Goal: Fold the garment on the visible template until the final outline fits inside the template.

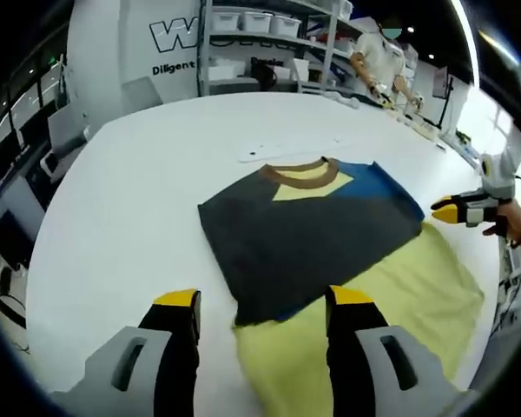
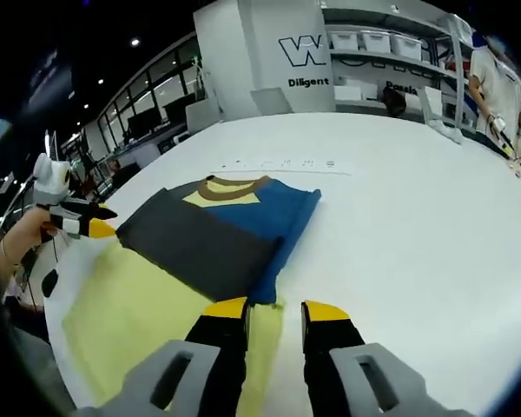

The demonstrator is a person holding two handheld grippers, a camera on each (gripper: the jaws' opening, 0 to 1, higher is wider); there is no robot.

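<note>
A T-shirt (image 1: 304, 234) lies flat on the white table (image 1: 139, 174). It has a dark grey front, a blue side, a brown collar and a pale yellow lower part (image 1: 399, 304). A thin white marked template strip (image 1: 286, 149) lies just beyond the collar. My left gripper (image 1: 265, 300) is open, its jaws straddling the near corner of the grey panel. My right gripper (image 2: 275, 310) is open more narrowly above the blue edge (image 2: 282, 234) and the yellow cloth (image 2: 139, 313). In the left gripper view the right gripper (image 1: 456, 210) hovers at the shirt's right side. The left gripper (image 2: 91, 228) is at the shirt's left edge.
Shelves with white bins (image 1: 260, 35) and a white pillar with lettering (image 2: 286, 61) stand behind the table. A person (image 1: 378, 56) works at the far edge. Bare tabletop (image 2: 417, 217) stretches around the shirt. The table's edge runs close to the hand (image 2: 22, 239).
</note>
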